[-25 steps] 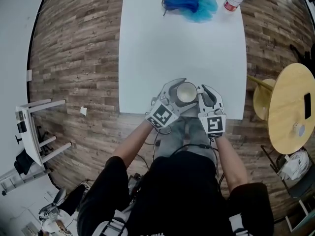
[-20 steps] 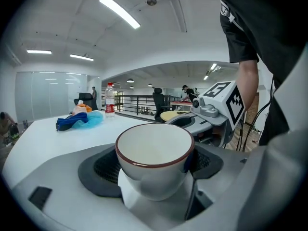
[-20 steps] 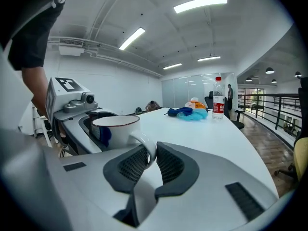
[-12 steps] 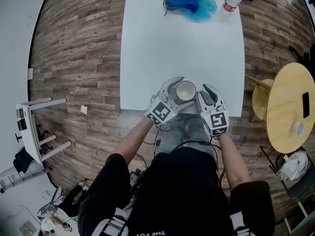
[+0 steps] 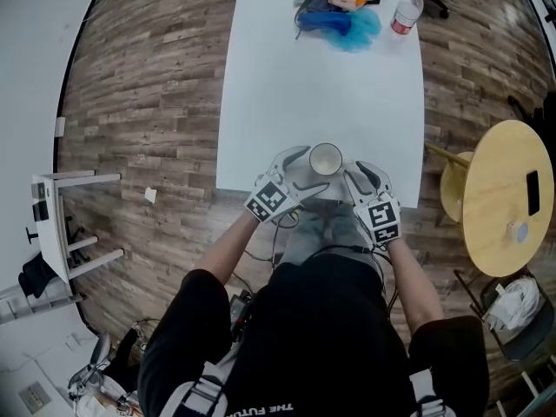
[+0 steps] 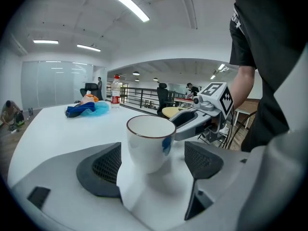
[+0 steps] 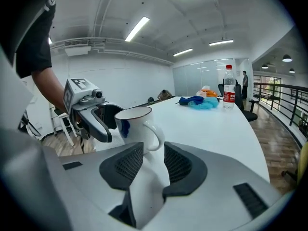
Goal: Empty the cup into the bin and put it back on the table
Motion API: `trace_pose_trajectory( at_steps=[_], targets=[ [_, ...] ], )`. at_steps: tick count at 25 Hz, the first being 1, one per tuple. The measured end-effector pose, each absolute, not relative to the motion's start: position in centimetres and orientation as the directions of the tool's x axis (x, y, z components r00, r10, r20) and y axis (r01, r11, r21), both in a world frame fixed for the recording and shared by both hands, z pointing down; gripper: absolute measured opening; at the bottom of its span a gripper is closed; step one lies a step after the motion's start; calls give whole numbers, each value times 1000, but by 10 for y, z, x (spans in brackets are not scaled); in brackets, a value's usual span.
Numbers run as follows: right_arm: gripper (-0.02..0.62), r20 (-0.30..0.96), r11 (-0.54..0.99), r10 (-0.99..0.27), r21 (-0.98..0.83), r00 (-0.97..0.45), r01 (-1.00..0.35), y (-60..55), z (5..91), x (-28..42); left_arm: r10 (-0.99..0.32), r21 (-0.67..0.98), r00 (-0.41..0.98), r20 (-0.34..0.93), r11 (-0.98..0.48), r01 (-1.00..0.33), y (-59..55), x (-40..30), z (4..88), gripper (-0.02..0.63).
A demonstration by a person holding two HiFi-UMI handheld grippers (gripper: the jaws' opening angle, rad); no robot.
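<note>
The left gripper [image 5: 302, 168] has backed a little away from the white cup [image 5: 326, 158], which a moment ago sat deeper between its jaws. The cup now stands upright and free on the worktop [image 5: 321, 85], close to the near edge. What shows of its inside looks bare, so the put-back step seems all but finished. The left gripper's jaws are spread wide, the cup between and just ahead of their tips, touching neither. The right gripper [image 5: 360, 175] lies just beside the cup on the handle side. Its jaws are parted by a narrow gap, the handle right at their tips and not pinched.
</note>
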State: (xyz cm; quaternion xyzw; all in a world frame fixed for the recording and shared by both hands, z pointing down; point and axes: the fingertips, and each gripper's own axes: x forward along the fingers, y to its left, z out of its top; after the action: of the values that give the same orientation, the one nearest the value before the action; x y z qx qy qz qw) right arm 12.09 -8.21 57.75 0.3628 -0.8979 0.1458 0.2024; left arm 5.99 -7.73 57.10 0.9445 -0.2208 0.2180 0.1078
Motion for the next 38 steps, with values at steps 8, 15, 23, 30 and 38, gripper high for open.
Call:
trace_pose_trajectory(
  at_steps=[8, 15, 23, 30, 38],
  targets=[
    [124, 314, 677, -694, -22, -648, -736, -68, 477, 142, -636, 96, 716, 288, -725, -682, -59, 16, 463, 407],
    [123, 31, 601, -798, -38, -602, -798, -82, 337, 138, -807, 34, 577, 127, -578, -815, -74, 20, 335, 25],
    [24, 33, 579, -813, -70, -582, -812, -73, 327, 119, -836, 46, 537, 113, -536, -843, -74, 28, 304, 21],
    [17, 71, 554, -827, -54, -557, -831, -71, 326, 108, -843, 96, 526, 112, -518, -850, -78, 14, 307, 21],
    [15, 81, 556, -827, -38, -557, -831, -76, 337, 107, -836, 99, 537, 112, -528, -843, -79, 14, 308, 21]
  ],
)
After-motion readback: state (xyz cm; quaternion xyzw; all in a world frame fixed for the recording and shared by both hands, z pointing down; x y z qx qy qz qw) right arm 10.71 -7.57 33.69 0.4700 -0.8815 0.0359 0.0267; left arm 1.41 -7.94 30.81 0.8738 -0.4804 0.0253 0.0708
